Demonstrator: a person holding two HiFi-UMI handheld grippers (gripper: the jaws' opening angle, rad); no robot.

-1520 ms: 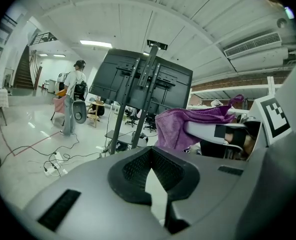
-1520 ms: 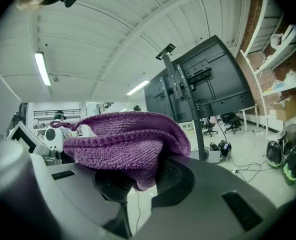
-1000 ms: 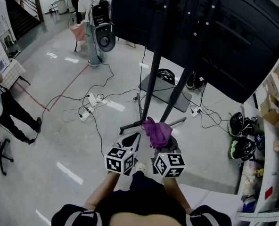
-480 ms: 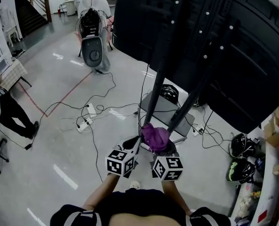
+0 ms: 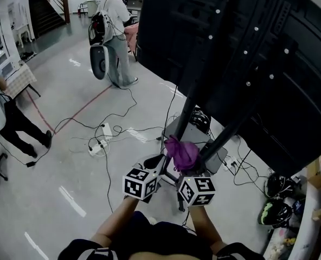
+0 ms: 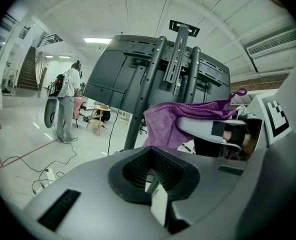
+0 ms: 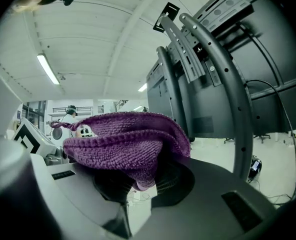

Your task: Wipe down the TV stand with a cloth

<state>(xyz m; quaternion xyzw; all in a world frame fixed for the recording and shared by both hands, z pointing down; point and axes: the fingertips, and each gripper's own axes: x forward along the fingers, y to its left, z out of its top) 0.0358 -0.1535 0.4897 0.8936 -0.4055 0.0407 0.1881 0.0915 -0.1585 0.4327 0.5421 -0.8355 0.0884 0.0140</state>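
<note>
Purple cloth (image 5: 182,151): bunched, pinched in right gripper (image 5: 186,162), near TV stand (image 5: 204,85) uprights; left gripper (image 5: 154,163) jaws pressed together, empty; hazard: loose folds may snag on bracket bolts, pulling cloth free.

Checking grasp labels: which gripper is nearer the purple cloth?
Right. The right gripper is clamped on the cloth, which bunches over its jaws. The left gripper sits beside it, to the cloth's left, jaws together and empty.
</note>
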